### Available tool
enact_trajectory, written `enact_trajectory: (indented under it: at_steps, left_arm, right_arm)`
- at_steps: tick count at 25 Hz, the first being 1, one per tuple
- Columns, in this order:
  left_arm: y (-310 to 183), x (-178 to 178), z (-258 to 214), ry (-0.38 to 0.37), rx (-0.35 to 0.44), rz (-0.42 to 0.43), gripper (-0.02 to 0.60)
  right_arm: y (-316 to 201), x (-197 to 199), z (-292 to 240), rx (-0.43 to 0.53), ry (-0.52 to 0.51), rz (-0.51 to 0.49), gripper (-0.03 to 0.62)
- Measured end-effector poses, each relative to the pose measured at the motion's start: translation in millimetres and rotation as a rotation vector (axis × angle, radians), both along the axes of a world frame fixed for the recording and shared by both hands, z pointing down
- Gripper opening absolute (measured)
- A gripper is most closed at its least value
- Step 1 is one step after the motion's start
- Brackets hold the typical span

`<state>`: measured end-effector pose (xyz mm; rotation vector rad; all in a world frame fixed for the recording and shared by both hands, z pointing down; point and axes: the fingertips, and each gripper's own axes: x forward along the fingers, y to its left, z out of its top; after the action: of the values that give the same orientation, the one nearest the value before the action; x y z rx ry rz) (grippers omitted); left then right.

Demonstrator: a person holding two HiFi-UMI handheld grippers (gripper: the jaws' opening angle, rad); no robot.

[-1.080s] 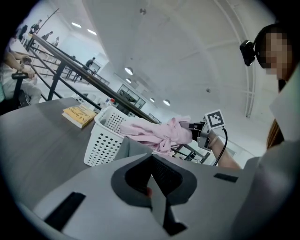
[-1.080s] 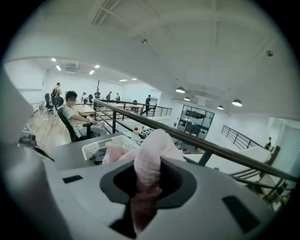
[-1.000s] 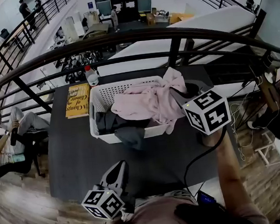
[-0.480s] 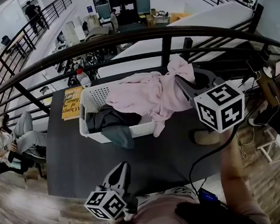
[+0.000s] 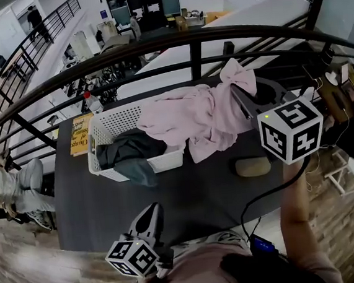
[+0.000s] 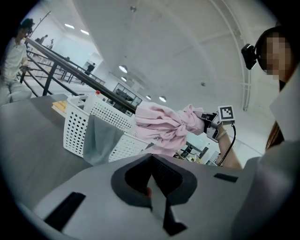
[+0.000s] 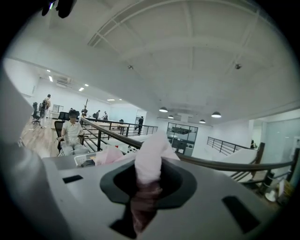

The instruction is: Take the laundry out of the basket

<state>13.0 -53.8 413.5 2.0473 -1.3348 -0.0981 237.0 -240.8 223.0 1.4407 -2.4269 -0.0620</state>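
Lifted higher and further right than a second ago, the pink garment (image 5: pixel 200 120) now hangs mostly clear of the basket (image 5: pixel 110 122), with only its left edge trailing over the rim. Dark clothes (image 5: pixel 131 154) remain inside, so the job looks only partly done. The right gripper (image 5: pixel 239 91) is held nearly level on an outstretched arm and pinches a fold of the garment. The left gripper (image 5: pixel 148 216) waits low by the near edge of the table (image 5: pixel 195 198), its jaws together and empty.

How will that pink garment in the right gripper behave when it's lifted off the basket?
Probably floppy: the pink garment sags in folds from the right gripper. Likely light, since one pinched bunch carries it. Its far end lies over the white basket, so it may drag.
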Motion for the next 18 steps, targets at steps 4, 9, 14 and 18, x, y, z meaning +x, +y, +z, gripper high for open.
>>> enact_trajectory:
  at_steps: [4,9,14,18]
  left_arm:
    - [-3.5,16.2,1.6,-0.008,-0.004,0.033,-0.003]
    - [-2.9,25.0,0.2,-0.014,-0.012,0.079,-0.003]
    - [-5.3,49.0,5.1,-0.030,-0.028,0.130,-0.003]
    - [-5.9,57.7,4.6,-0.042,-0.038,0.153,-0.003]
  right_arm:
    - [3.1,33.3,-0.4,0.005,-0.021,0.055,0.091]
    - [12.4,60.2,1.7,0.001,-0.065,0.125,0.091]
    - [14.8,90.9,29.1,-0.041,-0.076,0.182,0.089]
    - [9.3,107.0,70.0,-0.117,-0.048,0.241,0.087]
